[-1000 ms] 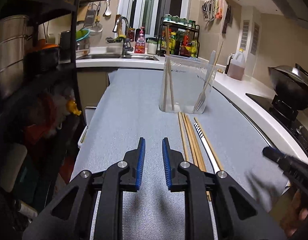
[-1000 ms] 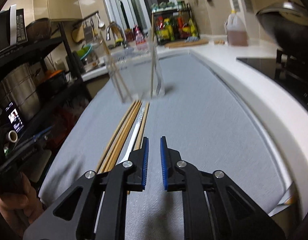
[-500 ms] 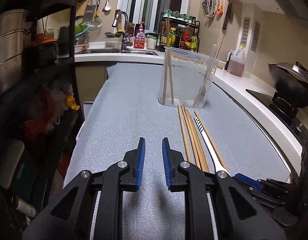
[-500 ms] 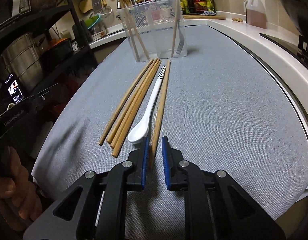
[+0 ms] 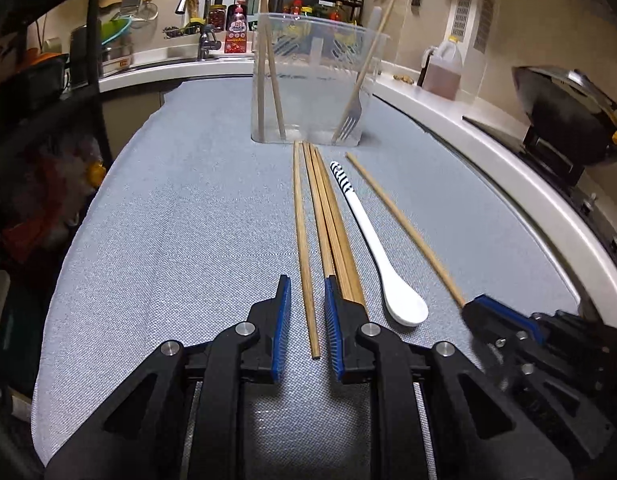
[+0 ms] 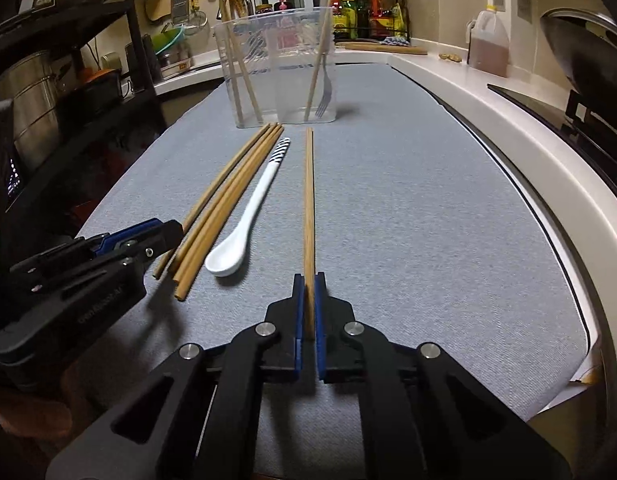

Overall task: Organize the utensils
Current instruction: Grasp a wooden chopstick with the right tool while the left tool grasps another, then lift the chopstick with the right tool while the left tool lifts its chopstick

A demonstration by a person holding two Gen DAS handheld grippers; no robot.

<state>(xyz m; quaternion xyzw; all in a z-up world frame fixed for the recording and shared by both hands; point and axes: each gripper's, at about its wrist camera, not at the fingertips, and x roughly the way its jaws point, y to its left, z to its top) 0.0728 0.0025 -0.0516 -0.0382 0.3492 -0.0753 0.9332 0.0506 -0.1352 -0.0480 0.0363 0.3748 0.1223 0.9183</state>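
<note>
A clear plastic container (image 5: 312, 80) (image 6: 276, 72) stands on the grey mat, holding upright chopsticks and a fork (image 5: 348, 120). In front of it lie a bundle of wooden chopsticks (image 5: 332, 220) (image 6: 224, 208), a white spoon with a striped handle (image 5: 372, 248) (image 6: 248, 220), and a single chopstick (image 5: 404, 232) (image 6: 308, 200). My left gripper (image 5: 306, 284) (image 6: 164, 232) is open, its fingers either side of the leftmost chopstick (image 5: 304, 240). My right gripper (image 6: 308, 280) (image 5: 480, 308) is shut on the near end of the single chopstick.
A black shelf rack (image 5: 48, 80) with pots stands along the left. A wok (image 5: 564, 112) sits on the stove at right, an oil jug (image 5: 442, 68) behind it. The sink and faucet (image 5: 200, 8) are at the back. The white counter rim (image 6: 528, 152) borders the mat.
Both grippers have come down and forward to the utensils. The right one has closed on the single chopstick; the left one now straddles the leftmost chopstick.
</note>
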